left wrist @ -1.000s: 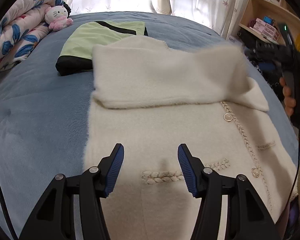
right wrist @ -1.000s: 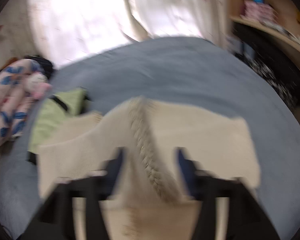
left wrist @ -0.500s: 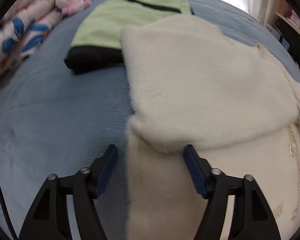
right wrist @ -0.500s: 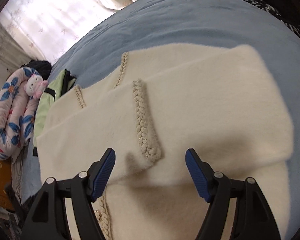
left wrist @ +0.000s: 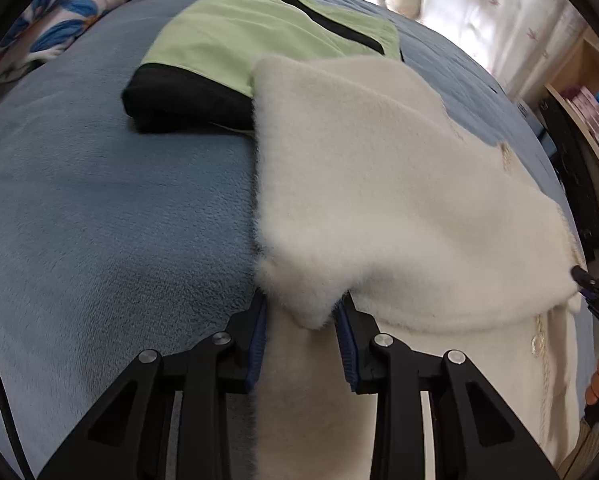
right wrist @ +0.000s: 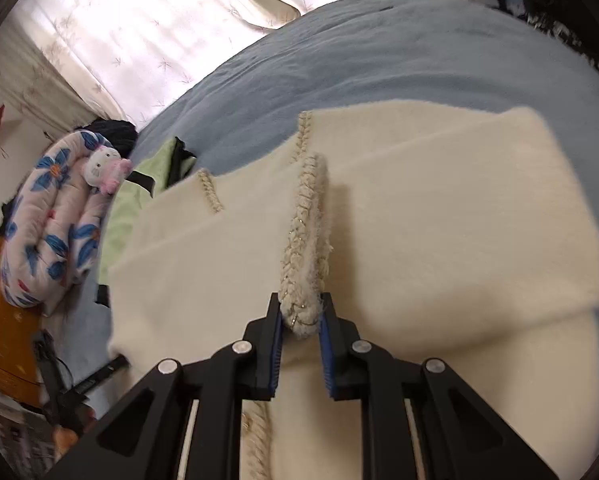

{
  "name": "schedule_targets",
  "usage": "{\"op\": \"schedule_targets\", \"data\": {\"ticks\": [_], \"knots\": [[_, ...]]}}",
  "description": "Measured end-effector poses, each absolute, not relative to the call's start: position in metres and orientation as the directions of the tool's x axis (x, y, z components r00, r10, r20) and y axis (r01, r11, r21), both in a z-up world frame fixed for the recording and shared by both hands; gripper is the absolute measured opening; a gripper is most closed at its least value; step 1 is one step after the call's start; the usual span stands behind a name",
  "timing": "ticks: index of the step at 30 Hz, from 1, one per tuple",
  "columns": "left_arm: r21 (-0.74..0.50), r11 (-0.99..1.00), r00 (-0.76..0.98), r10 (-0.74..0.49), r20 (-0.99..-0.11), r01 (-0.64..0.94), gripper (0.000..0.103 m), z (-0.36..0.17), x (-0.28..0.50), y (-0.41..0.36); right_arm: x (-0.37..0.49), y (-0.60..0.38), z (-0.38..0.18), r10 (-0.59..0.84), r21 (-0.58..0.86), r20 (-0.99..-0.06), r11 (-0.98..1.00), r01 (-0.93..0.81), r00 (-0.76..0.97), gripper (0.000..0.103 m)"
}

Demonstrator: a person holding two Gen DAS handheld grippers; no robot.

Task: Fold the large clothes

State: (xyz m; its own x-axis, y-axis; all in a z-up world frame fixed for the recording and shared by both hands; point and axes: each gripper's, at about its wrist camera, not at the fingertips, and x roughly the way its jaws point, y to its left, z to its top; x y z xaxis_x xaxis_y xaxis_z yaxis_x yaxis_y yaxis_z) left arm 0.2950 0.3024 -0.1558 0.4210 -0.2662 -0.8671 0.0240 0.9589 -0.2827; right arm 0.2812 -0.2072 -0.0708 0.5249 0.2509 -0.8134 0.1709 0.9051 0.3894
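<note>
Cream fleece jacket [left wrist: 379,184] soft, bulky, limp. Left tongs [left wrist: 302,332] closing on folded corner; right tongs [right wrist: 299,326] closing on braided edge [right wrist: 305,240], bottom centre.

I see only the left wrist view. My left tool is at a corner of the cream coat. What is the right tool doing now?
Observer: The right tool is closing on the braided trim at the end of a folded flap of the cream coat; the trim sits between its pads.
Operator: Is the coat flat on that side?
Observer: Mostly. The flap lies over the coat's body, and only its braided edge stands up.
Operator: Anything near that flap on the bed?
Observer: Beyond it, only bare blue blanket shows in the right wrist view. The green garment lies on the other side, by the plush toy.
</note>
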Motion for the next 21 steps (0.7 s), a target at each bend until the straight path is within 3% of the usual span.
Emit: {"op": "schedule_targets", "data": {"ticks": [2, 5, 7, 9, 12, 16, 21], "knots": [[-0.281, 0.959, 0.4, -0.276, -0.874, 0.047, 0.035, -0.157, 0.294, 0.303, 0.286, -0.202, -0.095, 0.225, 0.325, -0.875, 0.929, 0.175, 0.429, 0.019], [-0.263, 0.961, 0.363, -0.276, -0.89, 0.087, 0.044, -0.148, 0.295, 0.306, 0.283, -0.208, -0.09, 0.251, 0.359, -0.862, 0.915, 0.182, 0.44, 0.025], [-0.273, 0.953, 0.361, -0.301, -0.883, 0.129, 0.057, -0.136, 0.298, 0.309, 0.283, -0.212, -0.076, 0.256, 0.374, -0.841, 0.911, 0.17, 0.476, 0.046], [-0.282, 0.948, 0.392, -0.319, -0.863, 0.149, 0.062, -0.121, 0.3, 0.314, 0.287, -0.216, -0.068, 0.243, 0.368, -0.825, 0.916, 0.158, 0.509, 0.057], [-0.265, 0.959, 0.444, -0.282, -0.85, 0.102, 0.07, -0.105, 0.325, 0.322, 0.31, -0.22, -0.069, 0.238, 0.362, -0.825, 0.92, 0.154, 0.513, 0.058], [-0.258, 0.966, 0.432, -0.232, -0.872, -0.002, 0.07, -0.117, 0.378, 0.331, 0.344, -0.226, -0.082, 0.253, 0.387, -0.828, 0.903, 0.184, 0.501, 0.058], [-0.229, 0.973, 0.397, -0.207, -0.894, -0.009, 0.07, -0.144, 0.413, 0.32, 0.375, -0.226, -0.102, 0.249, 0.384, -0.837, 0.902, 0.197, 0.487, 0.058]]}}
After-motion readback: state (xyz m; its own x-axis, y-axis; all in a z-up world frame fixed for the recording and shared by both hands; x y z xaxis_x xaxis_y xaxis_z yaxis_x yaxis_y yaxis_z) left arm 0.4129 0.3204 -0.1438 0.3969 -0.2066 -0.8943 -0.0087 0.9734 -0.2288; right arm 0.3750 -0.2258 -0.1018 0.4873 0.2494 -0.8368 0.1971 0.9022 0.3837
